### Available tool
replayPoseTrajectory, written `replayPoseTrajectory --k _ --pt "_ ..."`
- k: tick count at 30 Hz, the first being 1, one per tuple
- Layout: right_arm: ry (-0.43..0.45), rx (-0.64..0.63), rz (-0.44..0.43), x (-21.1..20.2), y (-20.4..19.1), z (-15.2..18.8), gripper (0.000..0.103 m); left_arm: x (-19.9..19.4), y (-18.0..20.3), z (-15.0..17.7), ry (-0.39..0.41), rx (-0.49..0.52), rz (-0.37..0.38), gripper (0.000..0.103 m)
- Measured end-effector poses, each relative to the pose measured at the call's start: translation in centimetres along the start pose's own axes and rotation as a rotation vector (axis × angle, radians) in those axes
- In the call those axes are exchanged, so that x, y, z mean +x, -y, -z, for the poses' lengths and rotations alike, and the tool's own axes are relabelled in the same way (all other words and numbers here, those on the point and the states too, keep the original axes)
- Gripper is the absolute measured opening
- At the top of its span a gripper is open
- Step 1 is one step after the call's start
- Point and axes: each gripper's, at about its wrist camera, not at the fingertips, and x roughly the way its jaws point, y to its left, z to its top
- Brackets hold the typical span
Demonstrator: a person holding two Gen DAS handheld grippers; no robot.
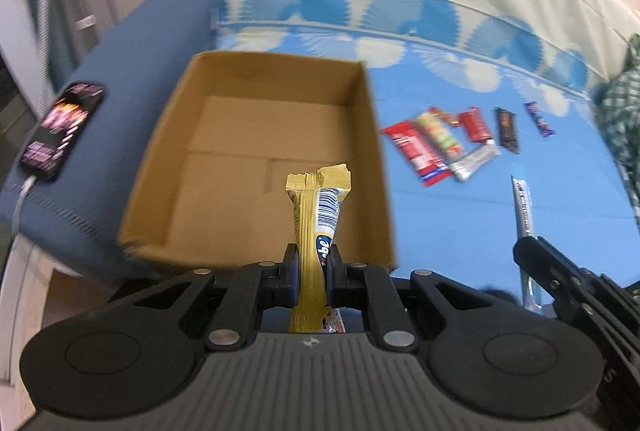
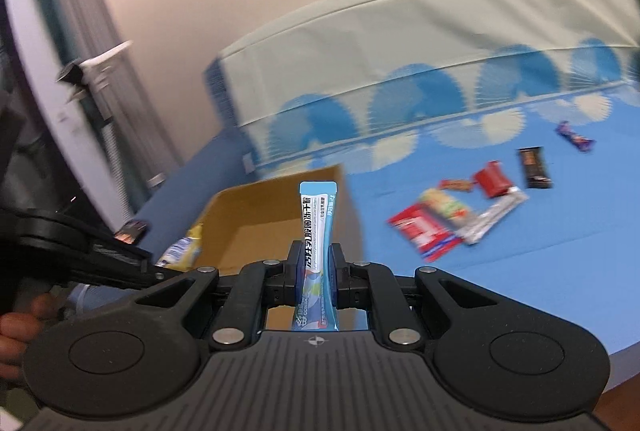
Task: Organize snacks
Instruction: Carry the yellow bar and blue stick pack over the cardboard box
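Note:
My left gripper (image 1: 311, 258) is shut on a yellow snack bar (image 1: 316, 215) that sticks up over the near side of an open cardboard box (image 1: 160, 167) with nothing inside. My right gripper (image 2: 313, 263) is shut on a light-blue snack stick (image 2: 318, 215), held just right of the box (image 2: 244, 215). Each view catches the other tool: the right gripper (image 1: 528, 251) with its stick (image 1: 522, 207), and the left gripper's arm (image 2: 80, 251) with the yellow bar (image 2: 180, 251). Several wrapped snacks lie on the blue sheet, among them a red pack (image 1: 418, 155) (image 2: 424, 231).
A lit phone (image 1: 64, 127) with a white cable lies on the blue cushion left of the box. A dark bar (image 2: 534, 167) and a purple bar (image 2: 574, 137) lie apart to the right. A green checked cloth (image 1: 620, 103) is at the far right. A hand (image 2: 16, 327) grips the left tool.

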Motion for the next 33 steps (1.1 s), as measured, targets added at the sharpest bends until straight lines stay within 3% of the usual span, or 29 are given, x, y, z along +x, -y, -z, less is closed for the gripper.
replayPoseTrajectory --k 5,12,33 --pt "-0.05 -0.055 -0.04 -0.4 -4.3 1.6 0.013 -1.2 -3.5 2.1 0.03 -0.014 -0.039 0.013" --pt "-0.082 -0.124 -0.033 0.2 -7.3 2.0 0.013 -2.2 -5.5 3.0 0.066 -0.029 -0.02 0.013" --pt "-0.133 -0.176 -0.01 2.2 -8.7 2.1 0.013 -0.8 -6.5 2.7 0.054 -0.041 -0.002 0.013"
